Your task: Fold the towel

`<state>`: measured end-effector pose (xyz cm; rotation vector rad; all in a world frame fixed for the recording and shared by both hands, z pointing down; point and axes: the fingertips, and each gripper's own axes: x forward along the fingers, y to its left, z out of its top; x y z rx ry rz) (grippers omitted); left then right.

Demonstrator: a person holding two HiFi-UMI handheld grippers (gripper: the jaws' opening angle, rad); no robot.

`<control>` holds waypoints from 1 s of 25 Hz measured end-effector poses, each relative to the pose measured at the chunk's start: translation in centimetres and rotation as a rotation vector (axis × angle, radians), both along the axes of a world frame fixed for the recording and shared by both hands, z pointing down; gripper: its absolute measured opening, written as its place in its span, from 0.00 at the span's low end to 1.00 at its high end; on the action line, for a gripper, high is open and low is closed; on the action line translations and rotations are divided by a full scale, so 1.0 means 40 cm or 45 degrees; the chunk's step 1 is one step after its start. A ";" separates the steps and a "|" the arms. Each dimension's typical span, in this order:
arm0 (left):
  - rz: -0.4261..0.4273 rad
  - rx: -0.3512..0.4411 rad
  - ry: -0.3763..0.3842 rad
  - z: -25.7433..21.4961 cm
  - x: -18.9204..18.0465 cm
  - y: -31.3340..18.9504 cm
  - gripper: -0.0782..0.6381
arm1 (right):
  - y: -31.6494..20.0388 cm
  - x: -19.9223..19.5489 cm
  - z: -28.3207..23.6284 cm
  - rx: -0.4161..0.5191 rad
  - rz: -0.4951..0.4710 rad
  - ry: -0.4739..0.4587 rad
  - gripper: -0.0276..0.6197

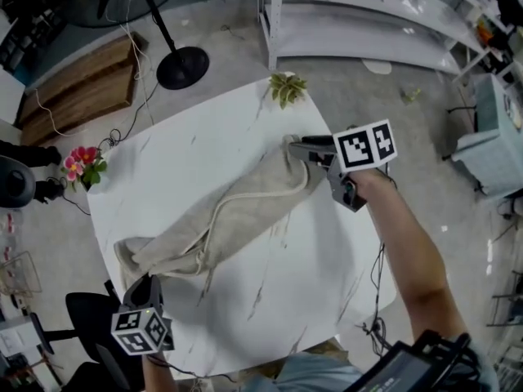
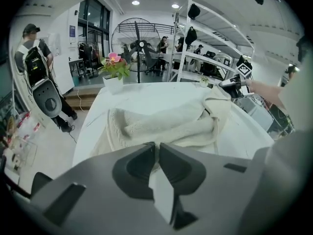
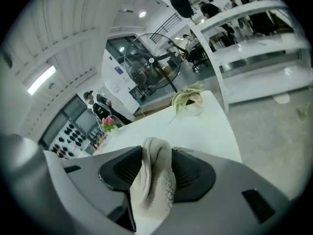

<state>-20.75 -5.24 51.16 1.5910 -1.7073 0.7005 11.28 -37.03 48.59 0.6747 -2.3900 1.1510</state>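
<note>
The towel (image 1: 245, 211) stretches diagonally across the white table (image 1: 286, 300) from left claw (image 1: 139, 281) to right claw (image 1: 297, 146).

Left gripper (image 1: 140, 286): jaws pinched on towel (image 1: 245, 211) corner. Right gripper (image 1: 301, 149): forearm (image 1: 409, 243) outstretched, jaws wide, towel fold lying loose between.

Quick headcount of the stuff here: one towel (image 1: 237, 211), one desk (image 1: 270, 300), and two grippers, so one left gripper (image 1: 140, 278) and one right gripper (image 1: 298, 147). Potted plants: two, one pink-flowered plant (image 1: 82, 167) and one green plant (image 1: 286, 88). Then one floor fan (image 1: 182, 67), one black chair (image 1: 90, 317), one shelving unit (image 1: 359, 23) and one wooden platform (image 1: 82, 88). The left gripper view has one person (image 2: 34, 58) up close; the ones further back are too small to count.
</note>
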 end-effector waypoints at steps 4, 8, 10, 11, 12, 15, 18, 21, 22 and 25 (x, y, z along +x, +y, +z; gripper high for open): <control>-0.019 -0.007 0.004 0.010 -0.001 -0.005 0.16 | 0.024 0.036 -0.030 0.219 -0.055 0.181 0.32; -0.034 -0.017 0.016 0.015 0.001 0.004 0.16 | 0.125 0.059 -0.026 0.237 -0.122 0.240 0.29; -0.033 -0.019 0.013 0.015 0.001 0.005 0.16 | 0.165 0.064 0.000 0.215 -0.139 0.267 0.28; -0.030 -0.020 0.010 0.014 0.002 0.005 0.16 | 0.177 0.064 0.015 0.198 -0.138 0.275 0.28; -0.027 -0.020 0.006 0.014 0.003 0.004 0.16 | 0.184 0.064 0.030 0.180 -0.130 0.277 0.28; -0.020 -0.018 -0.002 0.013 0.007 0.005 0.16 | 0.179 0.059 0.057 0.143 -0.085 0.251 0.28; -0.016 -0.021 -0.010 0.015 0.010 0.011 0.16 | 0.177 0.053 0.062 0.150 -0.088 0.235 0.09; -0.007 -0.013 -0.021 0.007 0.013 0.007 0.16 | 0.194 0.053 0.027 0.138 -0.099 0.163 0.08; -0.006 -0.009 -0.021 0.002 0.016 0.010 0.16 | 0.204 0.056 0.007 0.124 -0.095 0.121 0.08; -0.001 0.005 -0.015 -0.007 0.032 0.028 0.16 | 0.246 0.088 -0.060 0.082 -0.066 0.020 0.08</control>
